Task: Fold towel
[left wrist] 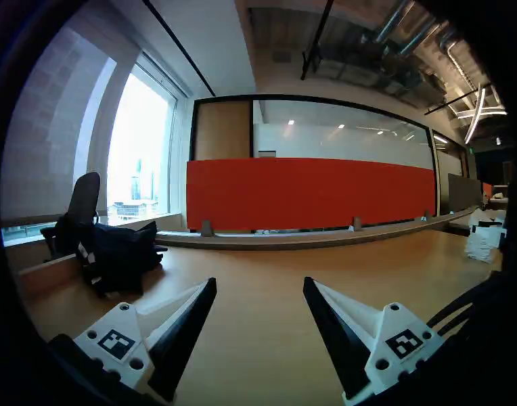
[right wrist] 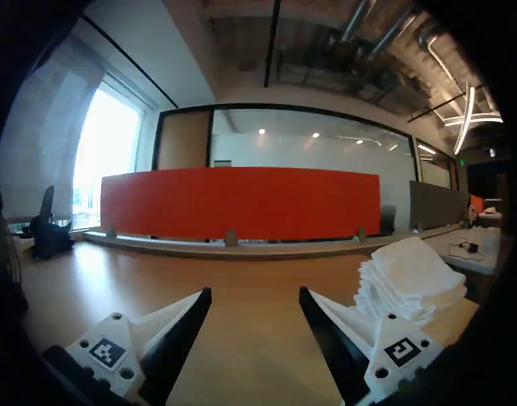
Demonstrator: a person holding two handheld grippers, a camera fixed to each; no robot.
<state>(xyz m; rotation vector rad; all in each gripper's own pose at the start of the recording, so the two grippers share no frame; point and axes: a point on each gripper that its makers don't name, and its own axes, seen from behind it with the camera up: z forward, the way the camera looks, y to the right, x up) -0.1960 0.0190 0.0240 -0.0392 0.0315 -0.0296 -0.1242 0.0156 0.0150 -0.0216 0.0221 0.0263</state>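
Wide apart, the fingers of the left tongs [left wrist: 258, 281] hang over the wooden table [left wrist: 258, 338], gripping and touching nothing. The right tongs [right wrist: 254, 291] gape just as wide, with only table top showing in the gap. A stack of folded white towels [right wrist: 411, 277] sits on the table just past the right tongs' right-hand finger, outside the gap; in the left gripper view it lies well off at the far right. A dark bag [left wrist: 116, 254] slumps at the left, before a red divider panel [left wrist: 312, 193].
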